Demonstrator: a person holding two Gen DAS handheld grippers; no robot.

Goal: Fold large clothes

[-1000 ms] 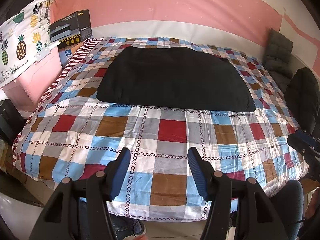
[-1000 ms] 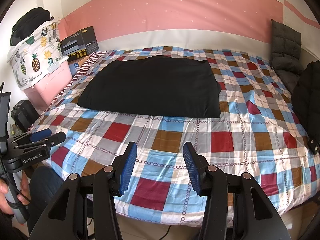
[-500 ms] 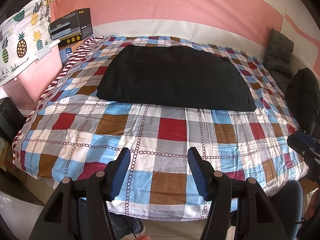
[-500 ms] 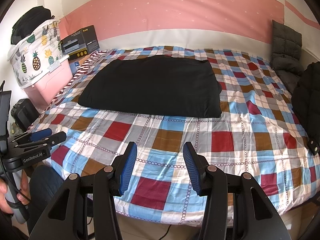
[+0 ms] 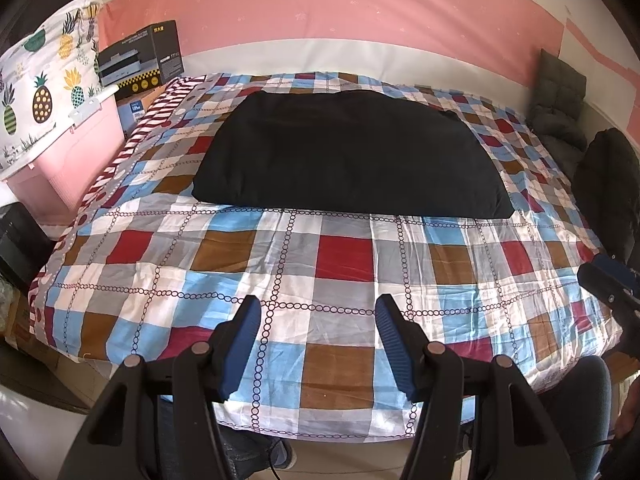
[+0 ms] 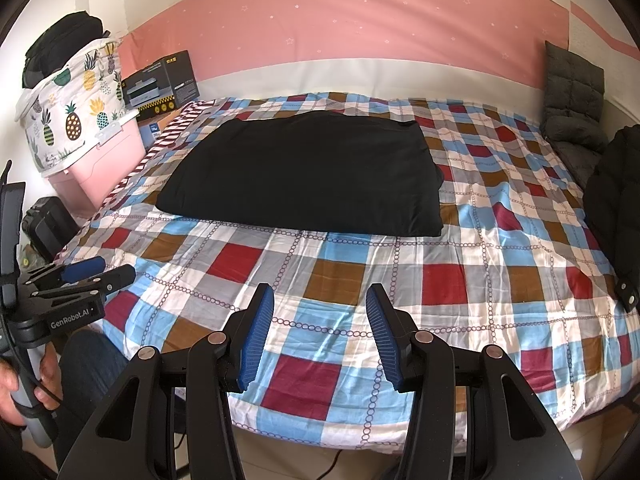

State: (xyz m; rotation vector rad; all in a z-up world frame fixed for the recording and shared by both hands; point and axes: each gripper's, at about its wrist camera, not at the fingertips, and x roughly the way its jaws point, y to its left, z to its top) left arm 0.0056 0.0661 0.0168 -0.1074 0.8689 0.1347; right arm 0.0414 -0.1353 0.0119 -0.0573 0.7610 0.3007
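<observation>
Lying folded flat, the black garment (image 5: pixel 352 152) sits mid-bed on the checked quilt (image 5: pixel 344 256).
Both grippers hang over the near edge, left gripper (image 5: pixel 318 312) and right gripper (image 6: pixel 320 300), jaws spread, holding nothing. Only the right view shows the hand (image 6: pixel 24 376) gripping the left handle and the black bag (image 6: pixel 60 40) atop the pineapple-print cover (image 6: pixel 72 116).

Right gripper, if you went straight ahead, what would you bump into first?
Most likely the checked bedspread: the open right gripper points over the bed's near edge, with nothing between. The black garment lies farther back. Depth is hard to judge.
</observation>
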